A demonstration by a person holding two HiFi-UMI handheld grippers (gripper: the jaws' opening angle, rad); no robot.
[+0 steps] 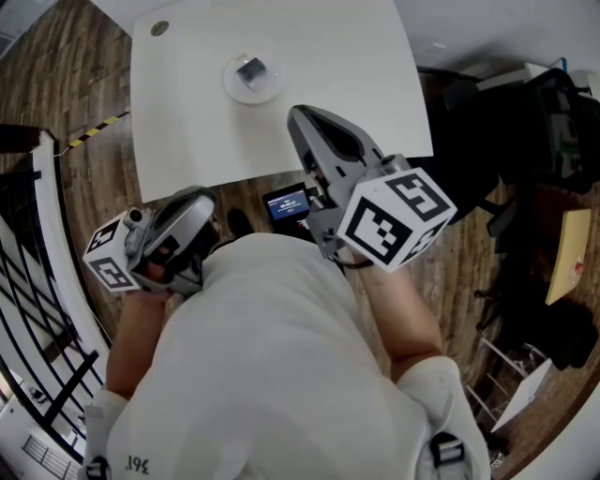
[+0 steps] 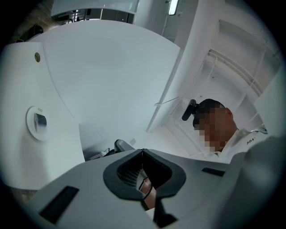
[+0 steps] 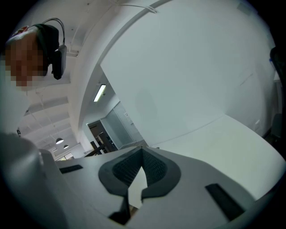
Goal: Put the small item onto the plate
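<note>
white round plate already carries the small grey shiny item, while left gripper and right gripper, both clenched and empty, hang well apart from it: nothing seems left.

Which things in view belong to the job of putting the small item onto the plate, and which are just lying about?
Belong to the job:
small item, lying on the plate
plate
left gripper, shut, empty
right gripper, shut, empty

Just lying about:
round fitting near a corner of the table
device with a lit screen
striped floor tape
</note>
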